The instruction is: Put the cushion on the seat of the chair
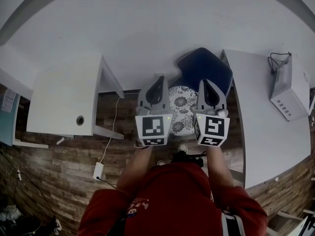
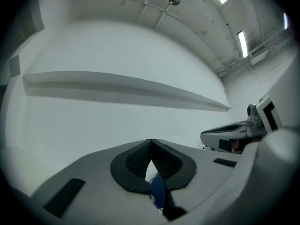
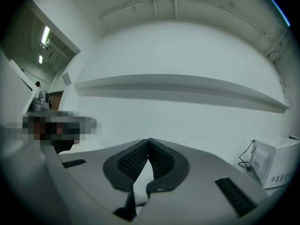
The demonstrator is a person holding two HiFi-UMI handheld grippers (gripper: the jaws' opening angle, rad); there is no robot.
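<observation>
Head view first: I have the left hand-held gripper (image 1: 157, 82) and the right hand-held gripper (image 1: 209, 82) side by side, pointing at the wall. The flower-patterned cushion (image 1: 182, 107) sits between them, right in front of the dark blue back of the chair (image 1: 206, 65). I can't tell whether it rests on the seat. A white desk (image 1: 64, 100) stands on the left, and another desk (image 1: 266, 136) on the right carries a microwave (image 1: 288, 90). A power strip (image 1: 98, 170) lies on the wooden floor (image 1: 59, 156).

Left gripper view: the jaw tips meet, and low in the slot a blue fold with speckled fabric is pinched, so it's clamped on the cushion's edge. A long shelf (image 2: 126, 86) runs along the wall.

Right gripper view: tips together here too, with speckled fabric caught at the base of the slot, clamped on the cushion's other edge.
</observation>
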